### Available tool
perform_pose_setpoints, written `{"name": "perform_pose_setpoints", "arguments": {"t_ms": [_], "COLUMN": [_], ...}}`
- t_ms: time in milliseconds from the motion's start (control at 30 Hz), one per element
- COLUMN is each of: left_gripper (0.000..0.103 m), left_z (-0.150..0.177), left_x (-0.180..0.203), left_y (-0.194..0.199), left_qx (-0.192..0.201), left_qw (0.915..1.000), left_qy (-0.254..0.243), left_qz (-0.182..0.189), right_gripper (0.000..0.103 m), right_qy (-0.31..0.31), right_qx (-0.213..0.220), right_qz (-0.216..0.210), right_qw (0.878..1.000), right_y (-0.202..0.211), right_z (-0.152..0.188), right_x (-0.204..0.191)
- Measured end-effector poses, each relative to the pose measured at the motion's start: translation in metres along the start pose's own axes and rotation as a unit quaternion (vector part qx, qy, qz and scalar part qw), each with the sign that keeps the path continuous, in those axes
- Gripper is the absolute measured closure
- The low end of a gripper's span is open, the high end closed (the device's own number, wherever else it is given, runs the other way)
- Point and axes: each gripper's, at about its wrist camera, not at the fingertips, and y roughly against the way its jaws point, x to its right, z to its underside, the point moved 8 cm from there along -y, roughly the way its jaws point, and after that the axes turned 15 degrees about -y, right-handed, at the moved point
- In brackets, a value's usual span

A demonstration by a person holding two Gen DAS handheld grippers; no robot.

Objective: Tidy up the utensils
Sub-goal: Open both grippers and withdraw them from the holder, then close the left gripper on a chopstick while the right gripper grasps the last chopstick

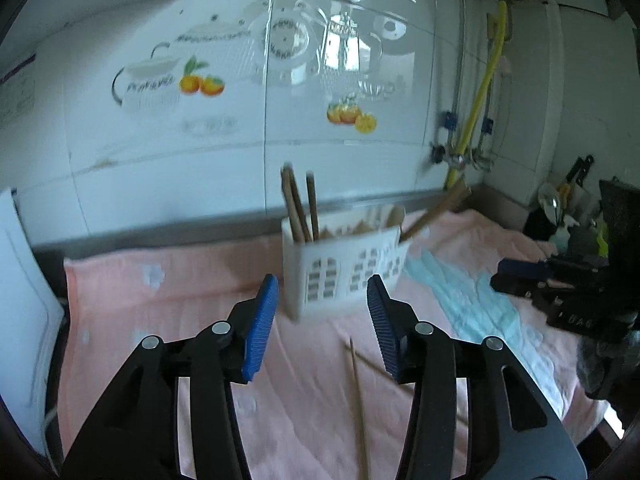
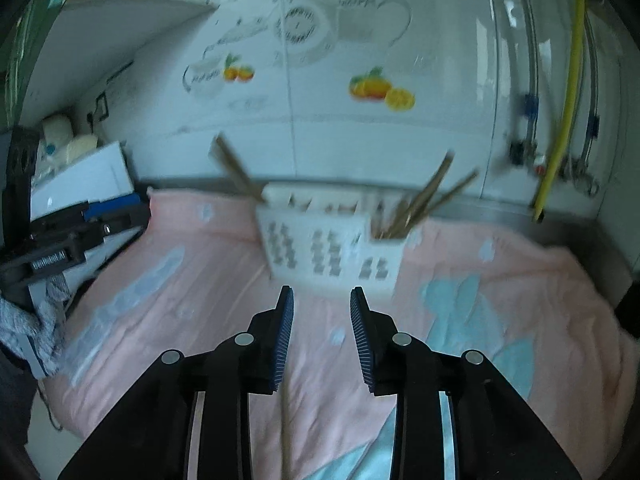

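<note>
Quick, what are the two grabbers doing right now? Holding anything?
Left gripper: open, holding nothing.
Right gripper: open, holding nothing.

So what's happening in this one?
A person is sorting chopsticks into a white slotted holder on a pink towel. Several chopsticks already stand in it. Both tools are open and empty: the left tool and right tool hover above loose chopsticks lying on the towel, not yet gripped.
</note>
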Motion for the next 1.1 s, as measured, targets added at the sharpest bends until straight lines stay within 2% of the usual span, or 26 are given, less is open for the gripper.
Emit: {"name": "perform_pose_setpoints", "arguments": {"t_ms": [33, 67, 300, 567, 833, 1100], "left_gripper": [0.045, 0.045, 0.045, 0.045, 0.045, 0.047], "left_z": [0.009, 0.015, 0.068, 0.117, 0.15, 0.166], "left_x": [0.002, 0.003, 0.015, 0.031, 0.06, 0.074], "left_y": [0.002, 0.003, 0.007, 0.004, -0.004, -0.014], "left_qx": [-0.005, -0.008, -0.041, -0.08, -0.113, -0.13], "left_qw": [1.0, 1.0, 0.9991, 0.996, 0.9914, 0.9881], "left_qy": [0.003, 0.004, 0.008, 0.033, 0.034, 0.035], "left_qz": [0.0, -0.001, 0.003, 0.025, 0.056, 0.074], "right_gripper": [0.074, 0.074, 0.074, 0.075, 0.085, 0.088], "right_qy": [0.002, 0.004, 0.01, 0.002, -0.011, -0.018], "right_qx": [-0.005, -0.009, -0.039, -0.085, -0.11, -0.119], "right_qz": [0.001, 0.002, 0.007, 0.011, 0.016, 0.02], "right_qw": [1.0, 1.0, 0.999, 0.996, 0.994, 0.992], "right_y": [-0.002, -0.003, -0.013, -0.032, -0.048, -0.054], "right_z": [0.011, 0.02, 0.087, 0.133, 0.149, 0.157], "right_x": [-0.001, -0.002, -0.006, -0.001, 0.007, 0.013]}}
